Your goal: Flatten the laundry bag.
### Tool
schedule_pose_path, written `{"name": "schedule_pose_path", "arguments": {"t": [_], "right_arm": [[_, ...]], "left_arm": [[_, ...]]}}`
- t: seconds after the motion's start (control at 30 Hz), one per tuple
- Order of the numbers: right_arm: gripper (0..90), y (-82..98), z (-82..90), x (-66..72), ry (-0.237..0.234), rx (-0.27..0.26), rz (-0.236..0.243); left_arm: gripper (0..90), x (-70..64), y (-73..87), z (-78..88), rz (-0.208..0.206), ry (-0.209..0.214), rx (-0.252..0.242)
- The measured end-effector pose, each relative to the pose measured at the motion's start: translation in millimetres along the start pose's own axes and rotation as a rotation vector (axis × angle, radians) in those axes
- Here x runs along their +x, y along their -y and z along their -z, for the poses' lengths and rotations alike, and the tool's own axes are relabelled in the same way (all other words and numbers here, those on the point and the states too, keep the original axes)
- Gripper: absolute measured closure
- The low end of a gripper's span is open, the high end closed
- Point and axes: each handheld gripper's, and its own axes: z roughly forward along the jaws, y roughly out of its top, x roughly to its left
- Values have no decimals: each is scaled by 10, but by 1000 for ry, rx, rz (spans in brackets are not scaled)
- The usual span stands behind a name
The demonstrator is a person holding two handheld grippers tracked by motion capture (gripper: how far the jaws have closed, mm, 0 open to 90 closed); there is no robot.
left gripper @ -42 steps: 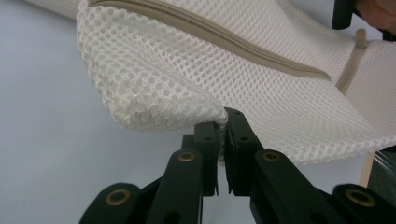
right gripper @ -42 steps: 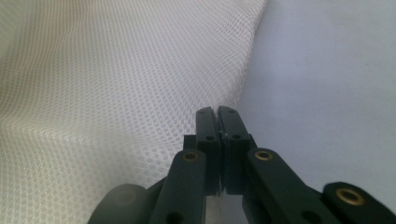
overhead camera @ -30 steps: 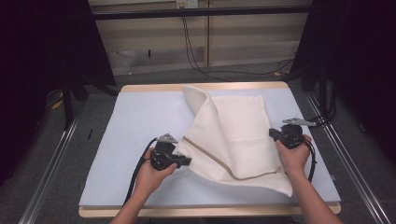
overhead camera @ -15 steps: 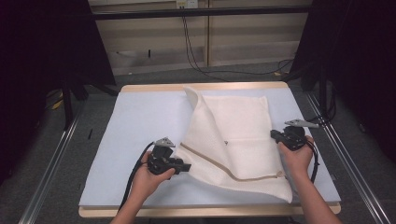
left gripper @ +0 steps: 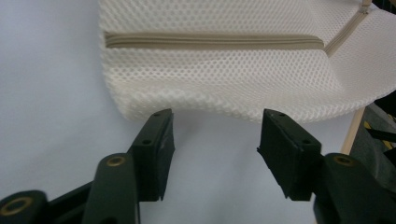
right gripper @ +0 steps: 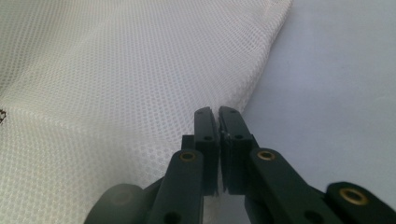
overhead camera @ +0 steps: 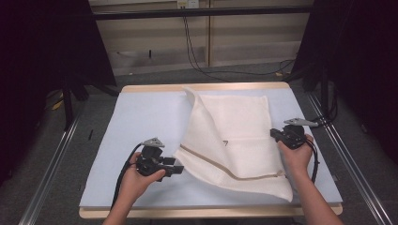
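High view: one mesh bag [overhead camera: 234, 136], two grippers.

this looks like a lab or recording rig rather than a home. a padded table [overhead camera: 141, 117] with a wooden edge stands between metal floor rails [overhead camera: 51, 164], ringed by black curtains [overhead camera: 37, 56], with cables [overhead camera: 197, 56] hanging down a bare panelled wall [overhead camera: 244, 33].

Mesh bag [left gripper: 224, 70] top cut off by edge; small dark mark [overhead camera: 225, 142] unreadable.
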Motion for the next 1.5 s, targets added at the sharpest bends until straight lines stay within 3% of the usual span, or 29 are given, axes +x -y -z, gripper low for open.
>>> {"name": "schedule_pose_path", "arguments": {"t": [0.23,0.37,0.43,0.6,0.77,0.83,0.93,1.07,1.13,1.27,1.37,1.5], "right_arm": [[865,6,-31,30,4,13,17],[864,8,-47,50,0,17,36],[861,11,-52,55,0,19,38],[860,11,-47,57,-4,15,37],[857,7,-41,62,-12,13,43],[849,4,-29,50,-13,11,40],[827,6,-17,41,-7,11,55],[705,6,-8,65,-1,13,61],[654,3,7,75,-3,10,67],[536,-18,57,113,-43,27,73],[514,-20,103,161,-49,46,96],[521,-2,154,203,-100,87,111]], "left_arm": [[284,132,23,59,27,-31,-27],[280,179,26,-30,18,-62,16],[280,223,23,-70,33,-84,24],[305,359,-3,-159,84,-123,-18],[405,392,-41,-262,92,-137,30],[424,373,-49,-304,79,-164,48],[488,360,-51,-322,120,-177,41],[597,347,-64,-321,83,-206,72],[643,344,-65,-322,86,-209,76],[781,334,-53,-331,108,-213,71],[837,309,-66,-338,101,-221,82],[858,290,-75,-313,126,-232,80]]}}
